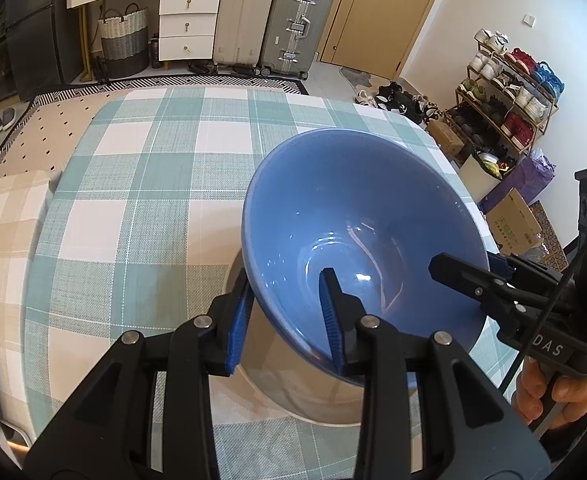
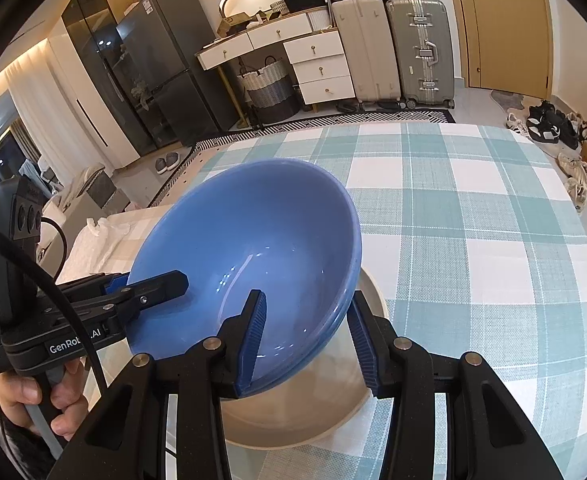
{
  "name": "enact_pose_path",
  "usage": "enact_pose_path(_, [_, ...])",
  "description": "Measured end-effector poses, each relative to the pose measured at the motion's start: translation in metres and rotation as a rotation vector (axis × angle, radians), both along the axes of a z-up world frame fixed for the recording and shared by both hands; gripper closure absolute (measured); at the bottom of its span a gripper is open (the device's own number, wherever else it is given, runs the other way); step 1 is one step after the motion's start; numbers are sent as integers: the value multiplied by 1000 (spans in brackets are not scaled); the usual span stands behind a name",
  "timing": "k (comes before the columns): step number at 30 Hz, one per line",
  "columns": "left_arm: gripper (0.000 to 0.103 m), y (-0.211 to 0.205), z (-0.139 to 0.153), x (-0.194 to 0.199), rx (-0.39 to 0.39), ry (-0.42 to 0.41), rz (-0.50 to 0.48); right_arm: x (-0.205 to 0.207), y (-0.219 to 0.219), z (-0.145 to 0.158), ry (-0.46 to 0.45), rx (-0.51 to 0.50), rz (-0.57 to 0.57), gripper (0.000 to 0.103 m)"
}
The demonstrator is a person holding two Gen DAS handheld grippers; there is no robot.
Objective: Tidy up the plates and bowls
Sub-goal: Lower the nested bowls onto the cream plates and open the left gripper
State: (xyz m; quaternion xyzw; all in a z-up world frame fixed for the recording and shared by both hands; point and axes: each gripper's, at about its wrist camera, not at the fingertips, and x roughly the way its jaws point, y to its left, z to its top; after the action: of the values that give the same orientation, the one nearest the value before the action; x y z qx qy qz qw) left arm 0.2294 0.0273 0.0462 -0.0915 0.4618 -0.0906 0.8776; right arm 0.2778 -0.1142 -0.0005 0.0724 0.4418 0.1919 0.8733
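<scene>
At the left gripper (image 1: pixel 284 280): clamped on the near rim of the blue bowl (image 1: pixel 357 208), with one of the fingers (image 1: pixel 333 312) inside against the glossy inner wall and the other against the outer wall. At the right gripper (image 2: pixel 306 298): closed likewise on the same bowl at another part of the rim, with one finger down in the hollow and one outside.

Between the two pairs of fingers: the bowl held tilted, its mouth leaning away from the fingertips and its base raised.

Directly under the fingers and the bowl: a cream dish (image 1: pixel 293 400), wider than the bowl's base, sitting on the desk (image 1: pixel 153 184). Cannot tell whether the bowl's underside touches it. Around the dish and beyond the fingertips: the desk's teal-and-white checked covering.

Behind each gripper: a hand around the handle, the right hand (image 1: pixel 553 396) to the right of the left fingers, the left hand (image 2: pixel 33 400) to the left of the right fingers.

Far past the fingertips, beyond the desk's edge: a white drawer unit (image 1: pixel 187 26), a woven basket (image 1: pixel 124 40), two upright suitcases (image 1: pixel 273 20) and a wooden door (image 1: pixel 385 12). Off to the right of the left fingers: a shoe rack (image 1: pixel 509 96).
</scene>
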Motion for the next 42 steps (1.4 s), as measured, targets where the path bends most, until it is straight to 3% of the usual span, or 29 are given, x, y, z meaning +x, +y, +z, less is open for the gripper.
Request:
enact_pose_path(20, [68, -2, 3, -2, -5, -2, -11, 5, -3, -5, 17, 7, -6, 59])
enact_pose_path(30, [41, -7, -1, 1, 2, 14, -31, 4, -3, -4, 40, 27, 13, 52])
enact_pose_path(33, [31, -5, 1, -1, 16, -3, -24, 3, -3, -3, 41, 35, 29, 41])
enact_pose_path(39, [24, -1, 11, -15, 28, -57, -31, -1, -9, -2, 16, 41, 32, 14])
enact_pose_path(41, [17, 2, 16, -22, 35, -90, -30, -3, -11, -1, 1, 52, 38, 7])
enact_pose_path(42, [5, 3, 18, -25, 36, -105, -27, -6, -13, 1, -14, 62, 43, 5])
